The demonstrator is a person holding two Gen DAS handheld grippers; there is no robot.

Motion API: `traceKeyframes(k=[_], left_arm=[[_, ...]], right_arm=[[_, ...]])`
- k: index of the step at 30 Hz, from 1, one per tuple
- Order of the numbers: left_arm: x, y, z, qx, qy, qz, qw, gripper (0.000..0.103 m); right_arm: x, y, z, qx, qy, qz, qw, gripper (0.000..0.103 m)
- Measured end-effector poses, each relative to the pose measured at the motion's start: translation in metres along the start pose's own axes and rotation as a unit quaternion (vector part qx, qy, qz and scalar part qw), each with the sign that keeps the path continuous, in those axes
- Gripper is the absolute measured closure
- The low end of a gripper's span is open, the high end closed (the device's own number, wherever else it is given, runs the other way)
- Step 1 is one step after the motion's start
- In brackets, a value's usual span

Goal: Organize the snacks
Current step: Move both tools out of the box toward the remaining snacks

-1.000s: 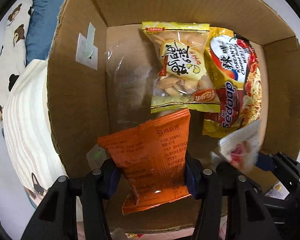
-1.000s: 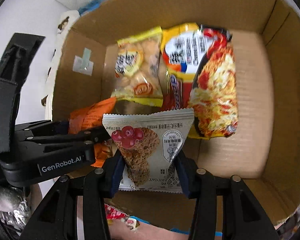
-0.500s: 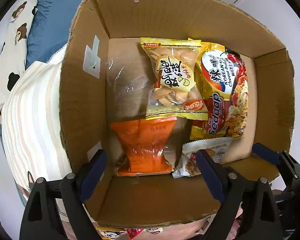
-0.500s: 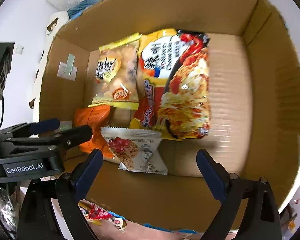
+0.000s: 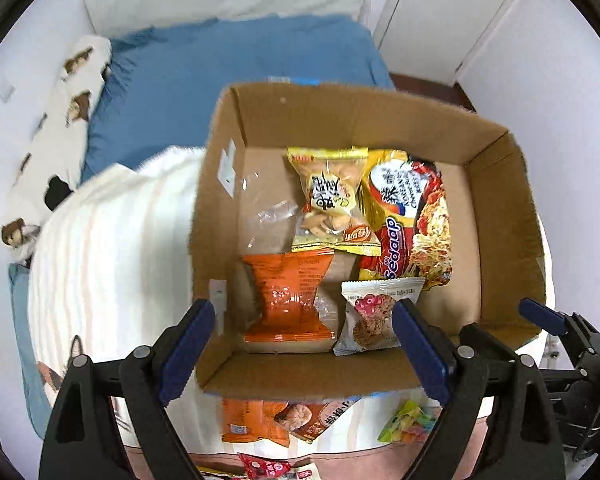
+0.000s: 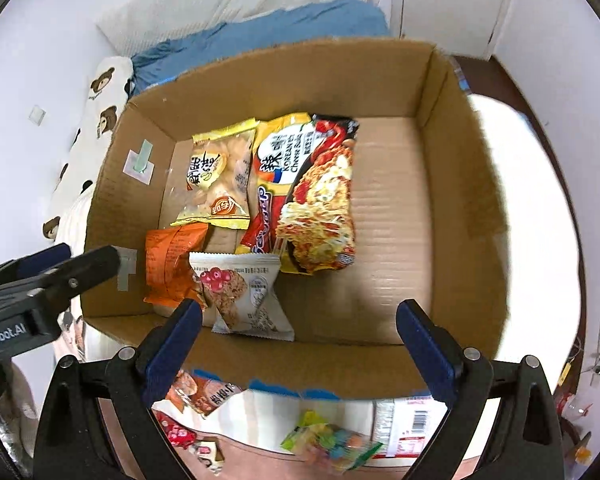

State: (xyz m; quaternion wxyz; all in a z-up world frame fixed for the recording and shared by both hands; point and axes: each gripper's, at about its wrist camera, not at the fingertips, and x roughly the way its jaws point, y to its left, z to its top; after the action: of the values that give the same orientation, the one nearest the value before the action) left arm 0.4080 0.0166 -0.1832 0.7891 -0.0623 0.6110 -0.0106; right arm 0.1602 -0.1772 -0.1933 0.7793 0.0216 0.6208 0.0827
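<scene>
A cardboard box [image 5: 496,216] [image 6: 456,208] sits on a bed and holds several snacks. An orange packet [image 5: 288,296] [image 6: 172,264] and a white oat-bar packet [image 5: 374,312] [image 6: 244,292] lie at its near side. A yellow biscuit bag [image 5: 332,200] [image 6: 216,176] and a noodle packet [image 5: 412,216] [image 6: 312,196] lie behind them. My left gripper [image 5: 300,348] is open and empty above the box's near wall. My right gripper [image 6: 296,344] is open and empty above the same wall, to the right.
More loose snack packets [image 5: 292,420] [image 6: 332,440] lie on the striped blanket [image 5: 112,248] in front of the box. A blue sheet [image 5: 220,72] and a bear-print pillow [image 5: 60,128] lie behind and left. A white door [image 5: 452,12] stands at the back right.
Both grippers opened and let go of the orange packet and the oat-bar packet inside the box. Both then pulled back and up, away from the box.
</scene>
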Motion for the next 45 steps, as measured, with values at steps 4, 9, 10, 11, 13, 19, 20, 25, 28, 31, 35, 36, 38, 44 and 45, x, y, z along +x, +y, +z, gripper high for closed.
traceKeyframes(k=[4,9,10,11,13,19,20,25,28,31,35,36,38,44,45], left_arm=[[-0.027,0.001,-0.018,-0.004,-0.042,0.004,0.9991,0.012],[-0.056,0.0,-0.042,0.0,-0.075,0.003,0.9971,0.012],[-0.061,0.0,-0.045,-0.001,-0.079,0.002,0.9969,0.012],[-0.067,0.001,-0.05,-0.003,-0.085,-0.001,0.9964,0.012],[-0.076,0.001,-0.058,-0.002,-0.095,-0.001,0.9954,0.012],[-0.093,0.005,-0.089,-0.001,-0.111,0.01,0.9938,0.012],[-0.093,0.007,-0.097,-0.002,-0.111,0.015,0.9938,0.012],[-0.075,0.026,-0.134,-0.016,-0.082,0.044,0.9956,0.012],[-0.046,0.043,-0.151,-0.032,-0.04,0.06,0.9969,0.012],[-0.014,0.058,-0.157,-0.045,0.001,0.07,0.9965,0.012],[0.03,0.071,-0.151,-0.065,0.045,0.062,0.9949,0.012],[0.044,0.073,-0.146,-0.07,0.06,0.063,0.9937,0.012],[0.062,0.073,-0.139,-0.072,0.074,0.052,0.9933,0.012],[0.113,0.061,-0.12,-0.055,0.099,0.043,0.9926,0.014],[0.116,0.059,-0.121,-0.045,0.095,0.048,0.9933,0.03]], right_arm=[[-0.027,0.002,-0.019,-0.004,-0.036,-0.012,0.999,0.004],[-0.055,0.008,-0.037,-0.01,-0.079,-0.023,0.997,0.004],[-0.063,0.009,-0.042,-0.013,-0.091,-0.03,0.995,0.004],[-0.069,0.009,-0.046,-0.015,-0.098,-0.031,0.995,0.004],[-0.08,0.012,-0.053,-0.019,-0.11,-0.033,0.993,0.004],[-0.098,0.011,-0.081,-0.011,-0.116,-0.013,0.993,0.004],[-0.097,0.009,-0.088,-0.008,-0.109,-0.008,0.994,0.004],[-0.077,-0.004,-0.124,0.022,-0.069,0.014,0.997,0.004],[-0.048,-0.018,-0.141,0.046,-0.034,0.025,0.998,0.003],[-0.016,-0.03,-0.154,0.079,0.004,0.05,0.996,0.003],[0.023,-0.036,-0.166,0.13,0.035,0.105,0.985,0.013],[0.034,-0.034,-0.168,0.14,0.045,0.116,0.982,0.02],[0.052,-0.03,-0.172,0.155,0.062,0.133,0.977,0.032],[0.085,-0.012,-0.171,0.197,0.079,0.158,0.964,0.031],[0.091,-0.009,-0.169,0.204,0.083,0.158,0.962,0.03]])
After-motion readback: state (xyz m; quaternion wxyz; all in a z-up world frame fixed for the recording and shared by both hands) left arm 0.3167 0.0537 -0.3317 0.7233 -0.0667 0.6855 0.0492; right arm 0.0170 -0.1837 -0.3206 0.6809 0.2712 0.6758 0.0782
